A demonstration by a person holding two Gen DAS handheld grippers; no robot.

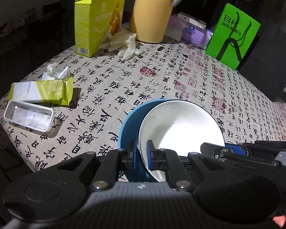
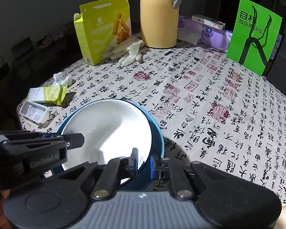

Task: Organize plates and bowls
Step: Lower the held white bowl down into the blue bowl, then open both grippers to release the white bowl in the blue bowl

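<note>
The left gripper (image 1: 141, 155) is clamped on the rim of a blue bowl (image 1: 126, 133), one finger outside the blue wall and the other inside against the white plate (image 1: 181, 126) that sits in the bowl. The right gripper (image 2: 143, 161) is likewise clenched on the opposite rim of the same blue bowl (image 2: 158, 139), with the white plate (image 2: 108, 131) between its inner finger and the wall. In the right wrist view the left gripper (image 2: 74, 141) is seen reaching in from the left over the plate edge; in the left wrist view the right gripper (image 1: 236, 149) is seen entering from the right.

The bowl and plate are held at the near part of a table covered with a calligraphy-print tablecloth (image 1: 162, 80); whether the bowl rests on the cloth cannot be told. At the far side a tan thermos jug (image 1: 152, 11) stands upright, with an opened yellow-green box (image 1: 97, 21) beside it and pale rubber gloves (image 1: 124, 42) lying between them. A green paper bag (image 1: 232, 36) stands at the far right, with purple packets (image 1: 192, 30) near it. At the left edge lie a green snack wrapper (image 1: 42, 91), a crumpled tissue (image 1: 57, 70) and an empty plastic tray (image 1: 28, 116).
</note>
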